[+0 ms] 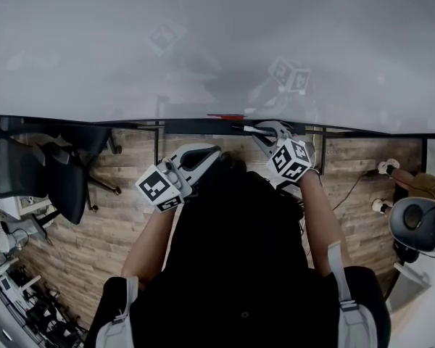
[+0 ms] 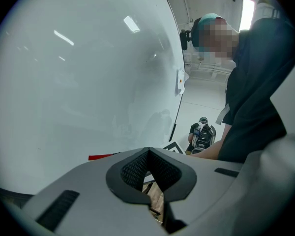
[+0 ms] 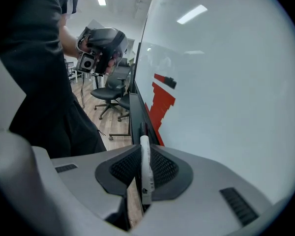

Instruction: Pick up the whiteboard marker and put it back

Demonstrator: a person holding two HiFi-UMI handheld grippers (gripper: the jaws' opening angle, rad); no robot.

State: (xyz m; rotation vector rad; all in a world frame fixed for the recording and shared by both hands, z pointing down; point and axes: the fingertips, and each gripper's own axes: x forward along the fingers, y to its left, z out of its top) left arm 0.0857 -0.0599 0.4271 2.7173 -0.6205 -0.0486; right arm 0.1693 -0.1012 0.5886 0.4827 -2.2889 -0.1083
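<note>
At the foot of the whiteboard point(image 1: 203, 42), the right gripper point(image 3: 145, 151) had the whiteboard marker point(image 3: 145, 176) pinched lengthways between its pads, nose pointed along the black tray point(image 3: 135, 117) close below. Left gripper point(image 2: 148, 154) hung aside, jaws pressed together on nothing. Good form from here, by my reading: bring the marker level over the tray, let it touch down, then ease the jaws apart so it couldn't roll off the lip.

glossy whiteboard point(image 1: 203, 42), matt wood-plank floor point(image 1: 109, 216), smooth plastic marker point(image 3: 145, 173), matt grey plastic jaws w/ ribbed blk pads point(image 3: 125, 168)
</note>
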